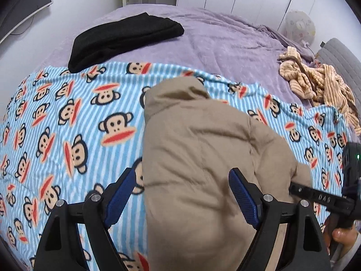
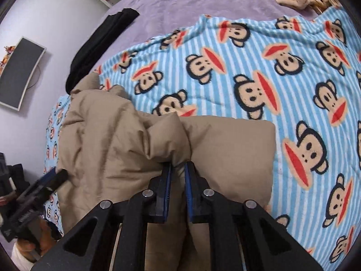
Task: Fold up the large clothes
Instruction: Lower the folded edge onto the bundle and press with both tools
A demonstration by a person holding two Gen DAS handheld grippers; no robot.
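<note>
A puffy tan jacket (image 1: 198, 149) lies bunched on a blue-striped monkey blanket (image 1: 67, 124) on the bed. My left gripper (image 1: 182, 171) hovers over its near end, open wide. Its left pad (image 1: 121, 192) is over the blanket and its right pad (image 1: 242, 194) is over the tan fabric, neither pressing. In the right wrist view my right gripper (image 2: 178, 166) is shut on a raised fold of the tan jacket (image 2: 126, 140), which puckers around the blue pads. The left gripper (image 2: 56, 176) shows at that view's left edge, beside the jacket.
A folded black garment (image 1: 124, 38) lies on the purple bedspread (image 1: 225, 40) beyond the blanket. A heap of beige striped clothes (image 1: 315, 81) sits at the right. A screen (image 2: 20, 72) hangs on the wall past the bed's edge.
</note>
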